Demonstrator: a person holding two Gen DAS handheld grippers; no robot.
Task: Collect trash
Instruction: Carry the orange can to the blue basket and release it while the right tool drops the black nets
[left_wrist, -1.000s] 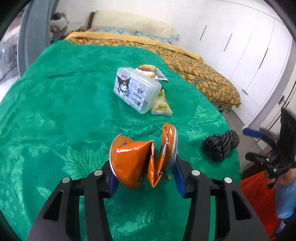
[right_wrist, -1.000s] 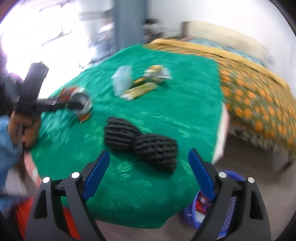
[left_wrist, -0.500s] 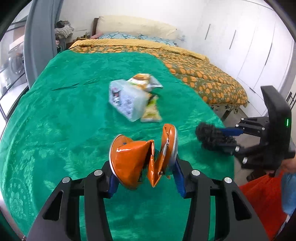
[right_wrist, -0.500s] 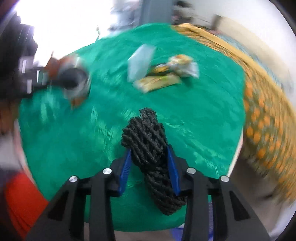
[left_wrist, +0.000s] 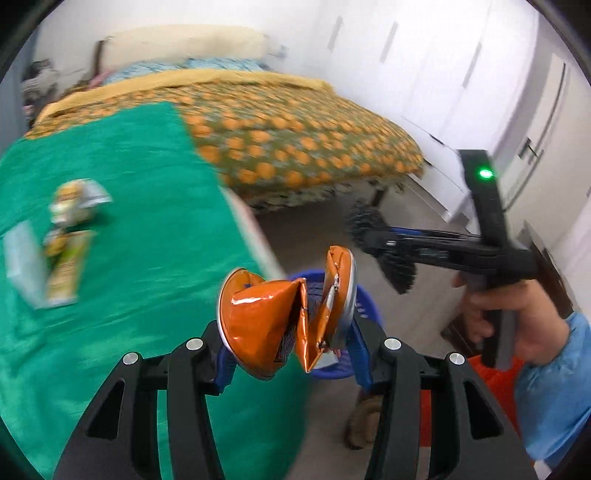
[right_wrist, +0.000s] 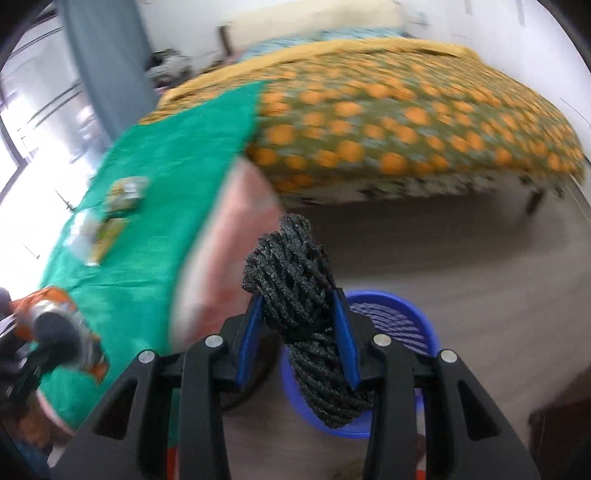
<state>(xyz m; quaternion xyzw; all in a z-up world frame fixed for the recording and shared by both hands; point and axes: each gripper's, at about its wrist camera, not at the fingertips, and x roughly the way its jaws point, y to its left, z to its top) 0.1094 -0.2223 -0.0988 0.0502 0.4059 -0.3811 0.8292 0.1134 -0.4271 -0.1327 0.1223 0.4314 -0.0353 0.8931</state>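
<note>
Left gripper (left_wrist: 291, 332) pinching crushed orange can (left_wrist: 280, 321), right gripper (right_wrist: 299, 328) clamping black foam netting (right_wrist: 295, 280), blurry.

Open floor (right_wrist: 461, 258) between bed (right_wrist: 406, 122) and basket (right_wrist: 413, 325); passable. Basket mouth open from above, partly screened by black net (right_wrist: 295, 280) clamped in right gripper (right_wrist: 297, 332). Table edge (right_wrist: 221, 236) just beside basket on the left side. Crushed can (left_wrist: 284, 317) in left gripper (left_wrist: 288, 347) over basket rim (left_wrist: 364, 299). Right gripper and net near, right of can, apart. Wrappers (left_wrist: 62, 251) on table, well clear.
</note>
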